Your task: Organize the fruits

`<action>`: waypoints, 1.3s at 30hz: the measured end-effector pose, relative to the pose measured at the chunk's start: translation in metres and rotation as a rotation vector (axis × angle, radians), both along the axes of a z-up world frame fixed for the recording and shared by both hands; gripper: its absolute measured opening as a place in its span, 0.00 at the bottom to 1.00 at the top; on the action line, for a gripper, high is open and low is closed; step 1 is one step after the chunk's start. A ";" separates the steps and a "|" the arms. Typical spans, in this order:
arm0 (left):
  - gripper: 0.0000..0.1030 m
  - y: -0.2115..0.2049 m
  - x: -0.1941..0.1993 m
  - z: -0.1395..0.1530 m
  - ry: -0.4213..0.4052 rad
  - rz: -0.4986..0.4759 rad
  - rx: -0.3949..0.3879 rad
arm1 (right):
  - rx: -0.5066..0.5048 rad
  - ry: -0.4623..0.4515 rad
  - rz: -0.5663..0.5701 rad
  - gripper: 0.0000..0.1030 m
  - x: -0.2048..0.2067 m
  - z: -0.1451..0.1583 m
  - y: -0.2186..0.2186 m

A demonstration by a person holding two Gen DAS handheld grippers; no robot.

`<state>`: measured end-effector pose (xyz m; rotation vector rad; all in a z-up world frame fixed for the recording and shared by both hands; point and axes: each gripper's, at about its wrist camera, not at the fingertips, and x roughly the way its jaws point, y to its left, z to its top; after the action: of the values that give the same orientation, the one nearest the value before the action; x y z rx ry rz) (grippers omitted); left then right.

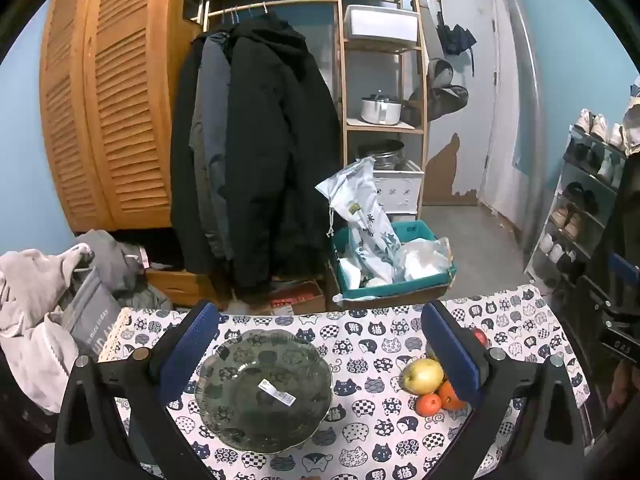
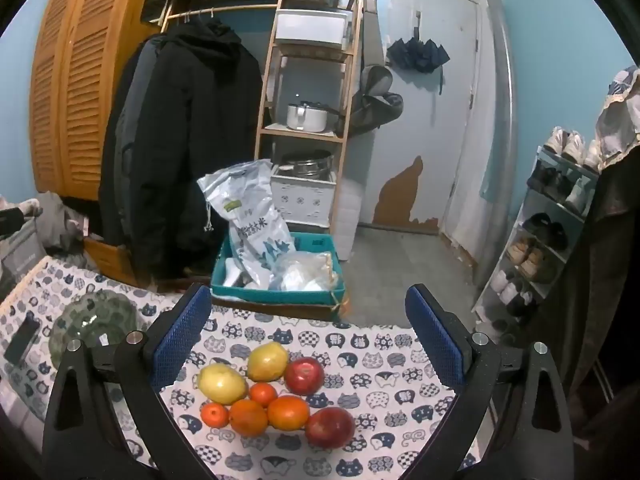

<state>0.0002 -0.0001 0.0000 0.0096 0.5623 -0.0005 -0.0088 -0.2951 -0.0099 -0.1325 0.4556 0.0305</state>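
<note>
1. Below, the left gripper (image 1: 318, 354) hangs over the table (image 1: 360, 432) with its jaws spread wide and nothing between the blue pads (image 1: 192, 354).
2. A green glass bowl (image 1: 264, 390) sits on the cat-print cloth between those jaws, closer to the left one; a white sticker (image 1: 277, 391) lies on its inside.
3. Just inside the right jaw of that gripper lies a yellow apple (image 1: 423, 375), with two oranges (image 1: 429, 403) touching it below — part of the pile is hidden behind the jaw.
4. The right gripper (image 2: 310, 336) also stands wide apart, holding nothing.
5. Between its jaws the fruit lies in one tight cluster on the cloth: two yellow apples (image 2: 222, 384), a red apple (image 2: 304, 376) beside them, and a second red apple (image 2: 330, 427) nearest the camera.
6. Four oranges (image 2: 288, 412) fill the middle and near left of the cluster, touching one another.
7. Outside the left jaw of the right gripper, well apart from the fruit, the bowl shows again, and a dark phone (image 2: 22, 340) lies beyond it.
8. Past the table's far edge, a teal bin (image 2: 276, 292) on the floor holds white bags.
</note>
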 end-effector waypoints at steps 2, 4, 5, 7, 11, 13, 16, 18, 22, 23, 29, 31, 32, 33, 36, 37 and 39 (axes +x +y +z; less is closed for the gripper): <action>0.99 0.000 0.000 0.000 -0.003 0.001 0.005 | 0.006 0.002 0.001 0.93 0.000 0.000 0.000; 0.99 0.001 -0.001 0.000 -0.009 0.002 0.003 | 0.008 0.007 0.001 0.93 0.000 0.000 0.000; 0.99 0.001 -0.001 0.000 -0.013 0.004 0.002 | 0.006 0.012 0.003 0.93 0.000 -0.001 0.000; 0.99 0.002 -0.001 0.000 -0.014 0.006 -0.003 | 0.006 0.009 0.004 0.93 0.000 -0.001 0.000; 0.99 -0.002 -0.002 -0.001 -0.014 0.004 -0.002 | 0.006 0.013 0.007 0.93 0.000 0.006 0.004; 0.99 -0.003 -0.002 -0.003 -0.021 0.010 0.004 | 0.007 0.011 0.007 0.93 0.000 0.005 0.004; 0.99 -0.005 -0.003 0.002 -0.020 0.005 0.007 | 0.007 0.011 0.006 0.93 -0.001 0.005 0.004; 0.99 -0.003 -0.004 0.003 -0.019 -0.002 0.000 | 0.007 0.010 0.005 0.93 -0.001 0.004 0.003; 0.99 0.000 -0.005 0.006 -0.022 -0.008 0.001 | 0.007 0.009 0.005 0.93 -0.001 0.005 0.003; 0.99 0.000 -0.005 0.006 -0.023 -0.009 -0.001 | 0.008 0.009 0.005 0.93 -0.001 0.006 0.003; 0.99 0.001 -0.005 0.007 -0.022 -0.008 -0.006 | 0.007 0.008 0.007 0.93 -0.002 0.007 0.004; 0.99 0.001 -0.006 0.007 -0.022 -0.011 -0.008 | 0.008 0.008 0.007 0.93 -0.003 0.006 0.003; 0.99 0.002 -0.005 0.008 -0.022 -0.011 -0.008 | 0.008 0.007 0.007 0.93 -0.003 0.006 0.003; 0.99 0.001 -0.006 0.008 -0.021 -0.011 -0.007 | 0.008 0.007 0.007 0.93 -0.003 0.006 0.003; 0.99 0.001 -0.006 0.008 -0.019 -0.015 -0.009 | 0.007 0.006 0.007 0.93 -0.003 0.006 0.003; 0.99 0.001 -0.006 0.008 -0.019 -0.016 -0.009 | 0.007 0.006 0.006 0.93 -0.003 0.006 0.003; 0.99 0.000 -0.007 0.007 -0.021 -0.015 -0.008 | 0.008 0.006 0.007 0.93 -0.003 0.006 0.003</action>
<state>-0.0070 0.0004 0.0075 0.0064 0.5416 -0.0173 -0.0118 -0.2925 -0.0035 -0.1263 0.4612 0.0393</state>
